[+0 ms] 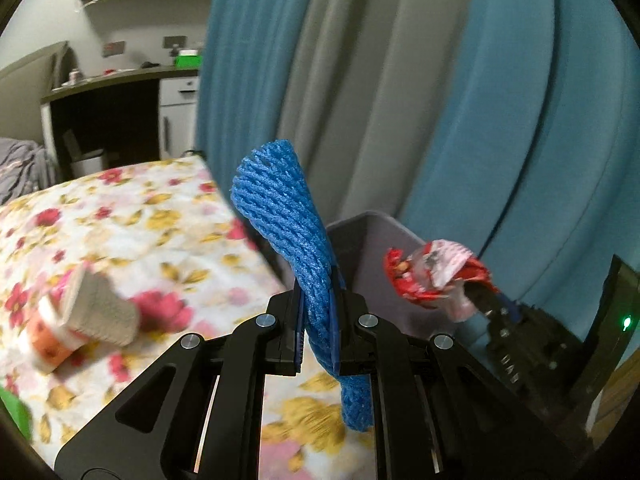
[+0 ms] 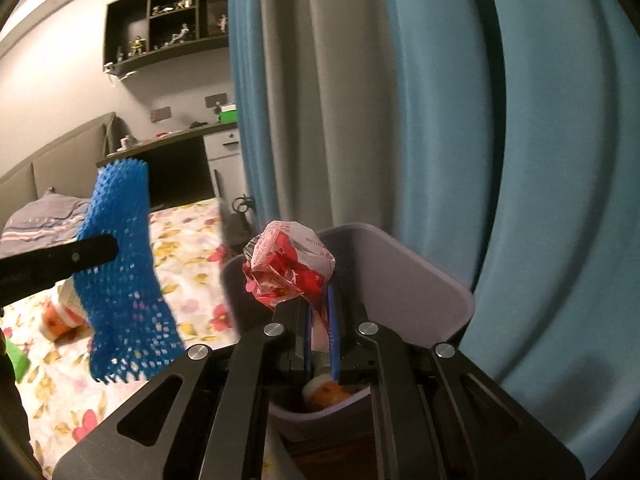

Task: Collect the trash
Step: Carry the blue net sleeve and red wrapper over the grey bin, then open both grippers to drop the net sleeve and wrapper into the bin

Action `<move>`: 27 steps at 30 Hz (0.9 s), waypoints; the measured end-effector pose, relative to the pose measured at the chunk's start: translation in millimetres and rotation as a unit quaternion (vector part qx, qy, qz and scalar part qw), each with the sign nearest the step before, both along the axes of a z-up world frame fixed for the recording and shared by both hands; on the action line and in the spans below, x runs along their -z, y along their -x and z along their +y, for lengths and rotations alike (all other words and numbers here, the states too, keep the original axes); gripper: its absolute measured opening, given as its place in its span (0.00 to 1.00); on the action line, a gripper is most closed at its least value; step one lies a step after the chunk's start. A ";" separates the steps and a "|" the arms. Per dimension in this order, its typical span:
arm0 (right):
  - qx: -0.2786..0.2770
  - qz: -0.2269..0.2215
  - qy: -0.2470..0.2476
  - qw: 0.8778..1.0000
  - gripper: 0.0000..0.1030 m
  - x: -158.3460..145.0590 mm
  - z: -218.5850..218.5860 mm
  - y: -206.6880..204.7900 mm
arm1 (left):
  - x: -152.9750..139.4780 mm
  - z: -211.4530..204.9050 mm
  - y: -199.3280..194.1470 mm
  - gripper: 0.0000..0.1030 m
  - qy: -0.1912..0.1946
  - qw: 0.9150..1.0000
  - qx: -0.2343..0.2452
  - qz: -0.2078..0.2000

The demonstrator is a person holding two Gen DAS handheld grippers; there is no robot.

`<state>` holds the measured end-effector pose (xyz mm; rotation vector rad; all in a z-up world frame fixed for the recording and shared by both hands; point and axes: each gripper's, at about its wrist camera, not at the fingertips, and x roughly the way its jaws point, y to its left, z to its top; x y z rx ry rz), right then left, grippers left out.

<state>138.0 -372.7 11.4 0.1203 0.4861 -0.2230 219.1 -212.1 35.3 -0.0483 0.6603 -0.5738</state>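
Inside the bin, only the right view shows, perhaps, a cup.

Pinching a crumpled red-and-white wrapper in the right tool, above a grey bin holding an orange-and-white item. Gripping a blue foam net in the left tool, over the floral bed, beside teal curtains.
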 end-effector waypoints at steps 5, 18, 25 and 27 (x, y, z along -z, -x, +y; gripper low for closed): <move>0.010 0.009 -0.001 1.000 0.08 5.4 -12.1 -5.6 | 2.8 -31.4 -13.4 0.09 0.001 1.000 0.015 0.000; 0.023 0.026 -0.015 0.999 0.08 17.6 -33.3 -14.4 | 34.2 -78.0 -41.1 0.09 -0.010 0.998 0.040 0.042; 0.022 0.032 -0.021 0.999 0.08 21.6 -36.2 -22.4 | 45.0 -85.5 -52.9 0.10 -0.007 0.997 0.048 0.064; 0.022 0.034 -0.023 0.999 0.08 22.6 -37.5 -25.0 | 47.6 -86.2 -56.0 0.10 -0.003 0.996 0.051 0.070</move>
